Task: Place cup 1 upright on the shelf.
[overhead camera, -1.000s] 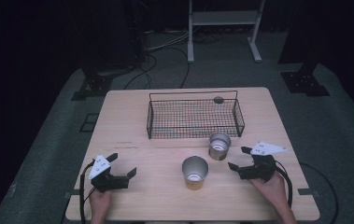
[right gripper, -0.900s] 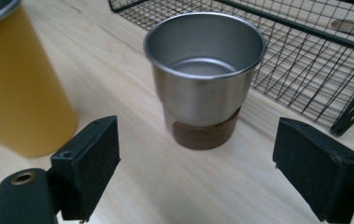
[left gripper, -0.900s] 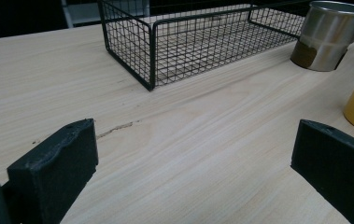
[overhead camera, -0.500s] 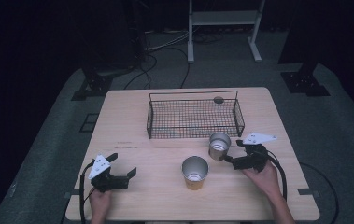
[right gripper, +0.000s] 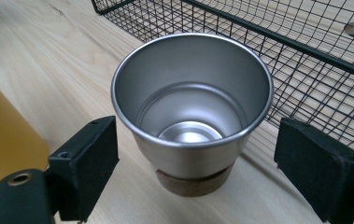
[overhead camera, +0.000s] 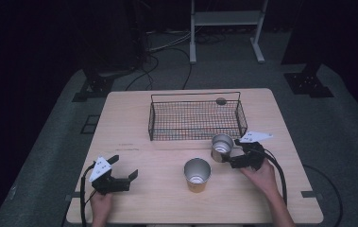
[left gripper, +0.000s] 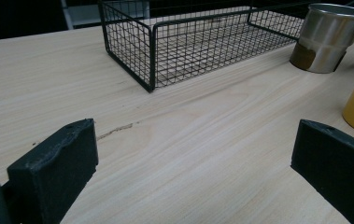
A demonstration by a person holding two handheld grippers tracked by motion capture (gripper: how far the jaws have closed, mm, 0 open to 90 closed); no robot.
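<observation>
Just beside steel cup (right gripper: 192,107): wire basket (right gripper: 305,51)

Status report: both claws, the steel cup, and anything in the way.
Right claw open, straddling steel cup, pads clear. Left claw open, idle. Wire basket close behind cup.

Table inventory, by count:

Metal cups: two. One steel cup with a cork base (overhead camera: 222,147), upright just in front of the basket; one steel cup with a yellow lower half (overhead camera: 197,174), upright nearer the table's front edge.

Wire baskets: one, black mesh (overhead camera: 196,118).

Hand-held grippers: two, a left gripper (overhead camera: 120,172) and a right gripper (overhead camera: 234,156).

Tables: one, pale wood (overhead camera: 134,123).

Small dark round items inside the basket: one (overhead camera: 221,100), too small to identify.
</observation>
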